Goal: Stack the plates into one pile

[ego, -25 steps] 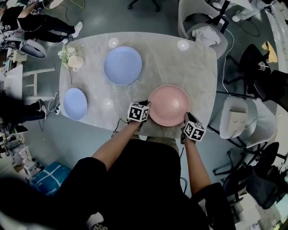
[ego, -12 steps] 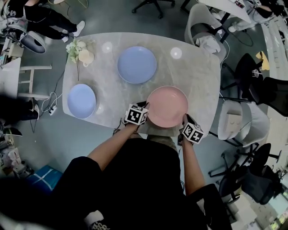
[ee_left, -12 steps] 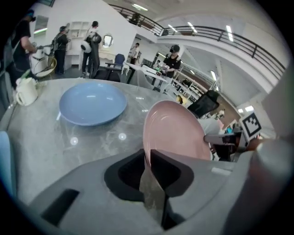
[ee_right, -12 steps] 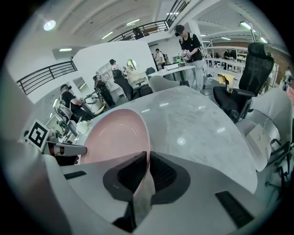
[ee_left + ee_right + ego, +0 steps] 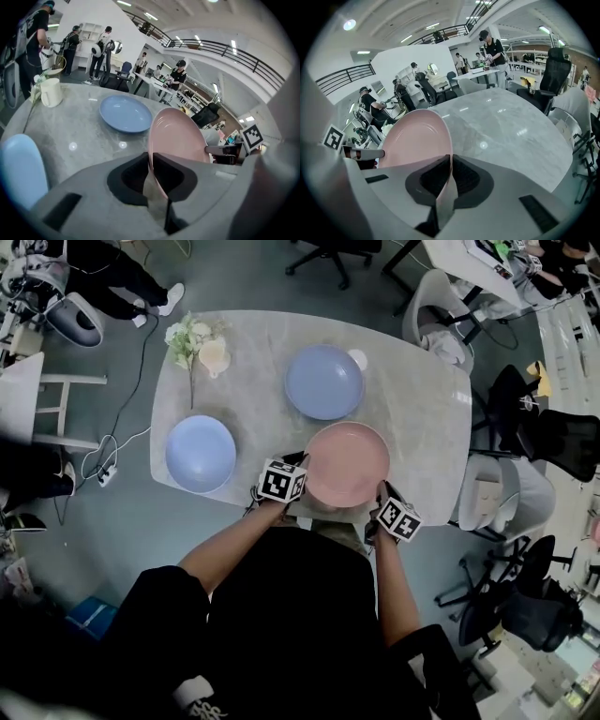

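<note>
A pink plate (image 5: pixel 347 463) hangs just above the near edge of the marble table (image 5: pixel 422 418), held from both sides. My left gripper (image 5: pixel 302 463) pinches its left rim and my right gripper (image 5: pixel 382 489) its near right rim. The jaws of both are closing, with the rim pressed between the pads. In the left gripper view the pink plate (image 5: pixel 180 138) runs edge-on into the left gripper (image 5: pixel 150 157). The right gripper view shows the pink plate (image 5: pixel 415 138) gripped by the right gripper (image 5: pixel 450 159). A blue plate (image 5: pixel 323 381) lies just beyond, and a paler blue plate (image 5: pixel 201 453) sits at the left.
A cream mug (image 5: pixel 215 355) and white flowers (image 5: pixel 187 336) stand at the table's far left corner. Office chairs (image 5: pixel 492 498) ring the right side. A cable (image 5: pixel 127 442) trails on the floor at the left. People stand in the background (image 5: pixel 176 75).
Both grippers have lifted the pink plate and carried it leftward, so it now sits right in front of the blue plate. The head view has shifted with them.
</note>
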